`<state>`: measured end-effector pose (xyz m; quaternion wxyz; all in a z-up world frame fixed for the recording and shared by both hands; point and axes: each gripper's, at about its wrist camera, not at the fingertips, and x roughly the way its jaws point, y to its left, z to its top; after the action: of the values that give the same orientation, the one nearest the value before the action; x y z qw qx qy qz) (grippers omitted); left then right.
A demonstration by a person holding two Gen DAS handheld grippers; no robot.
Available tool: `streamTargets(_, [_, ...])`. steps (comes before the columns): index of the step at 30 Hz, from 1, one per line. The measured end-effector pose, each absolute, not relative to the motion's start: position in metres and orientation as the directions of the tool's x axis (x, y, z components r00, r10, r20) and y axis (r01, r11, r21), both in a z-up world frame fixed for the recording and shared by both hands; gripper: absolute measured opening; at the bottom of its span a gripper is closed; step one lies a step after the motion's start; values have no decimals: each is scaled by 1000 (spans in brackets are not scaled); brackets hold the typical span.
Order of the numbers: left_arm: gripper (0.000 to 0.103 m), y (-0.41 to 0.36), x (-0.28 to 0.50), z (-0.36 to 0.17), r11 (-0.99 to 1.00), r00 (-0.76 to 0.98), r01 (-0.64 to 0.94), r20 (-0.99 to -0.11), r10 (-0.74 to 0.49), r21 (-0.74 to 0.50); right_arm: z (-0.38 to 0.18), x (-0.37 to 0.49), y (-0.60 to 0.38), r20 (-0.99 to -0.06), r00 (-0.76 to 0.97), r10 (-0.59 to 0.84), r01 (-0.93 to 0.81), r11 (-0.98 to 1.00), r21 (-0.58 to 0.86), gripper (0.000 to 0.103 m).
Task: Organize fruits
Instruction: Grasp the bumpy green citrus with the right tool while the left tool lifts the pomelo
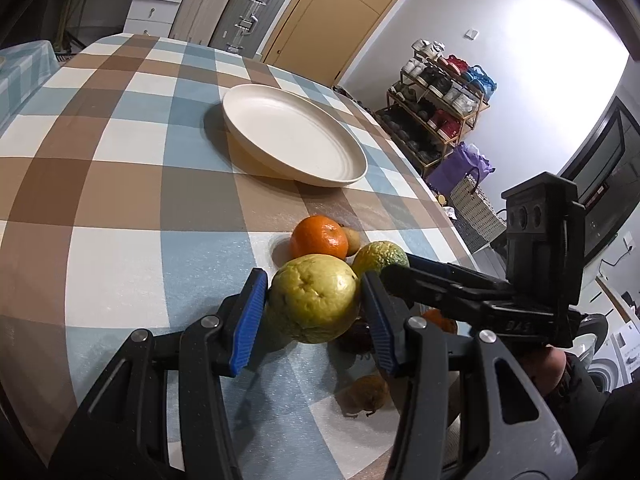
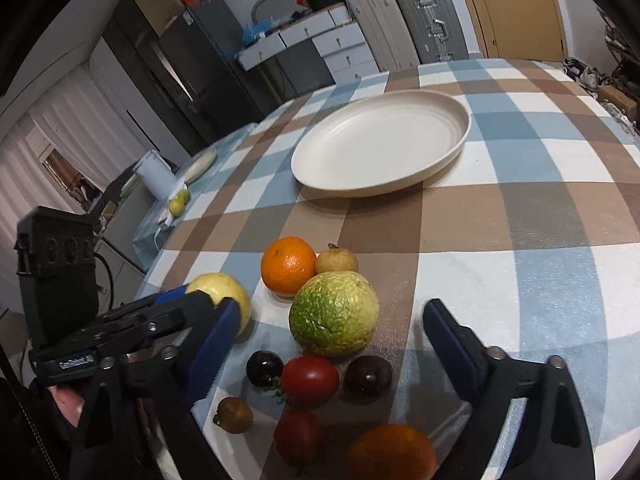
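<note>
My left gripper [image 1: 314, 300] is shut on a yellow-green round fruit [image 1: 314, 298], its blue pads pressing both sides. Behind that fruit lie an orange [image 1: 319, 237] and a green-yellow citrus [image 1: 380, 258]. The right gripper [image 1: 404, 270] reaches in from the right beside that citrus. In the right wrist view the right gripper [image 2: 332, 332] stands open around the green-yellow citrus [image 2: 334, 314], with its pads clear of the skin. The left gripper [image 2: 200, 298] holds the yellow fruit [image 2: 228, 292] at the left. An empty cream plate [image 2: 380, 144] sits farther back.
Near the right gripper lie an orange [image 2: 289, 266], a small tan fruit [image 2: 336, 262], a red tomato [image 2: 310, 380], dark round fruits [image 2: 368, 376] and another orange [image 2: 392, 456]. The checked tablecloth [image 2: 520, 220] drops off at the left; a side table holds a white canister [image 2: 156, 178].
</note>
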<state>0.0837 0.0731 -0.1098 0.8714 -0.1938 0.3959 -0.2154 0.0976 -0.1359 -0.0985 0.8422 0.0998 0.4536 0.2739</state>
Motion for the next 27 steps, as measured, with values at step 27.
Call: streamTargets(27, [45,73,108,-82,864,633,222,-607,-480,-452,-86,101,-163,-582,470,664,-373,747,551,50])
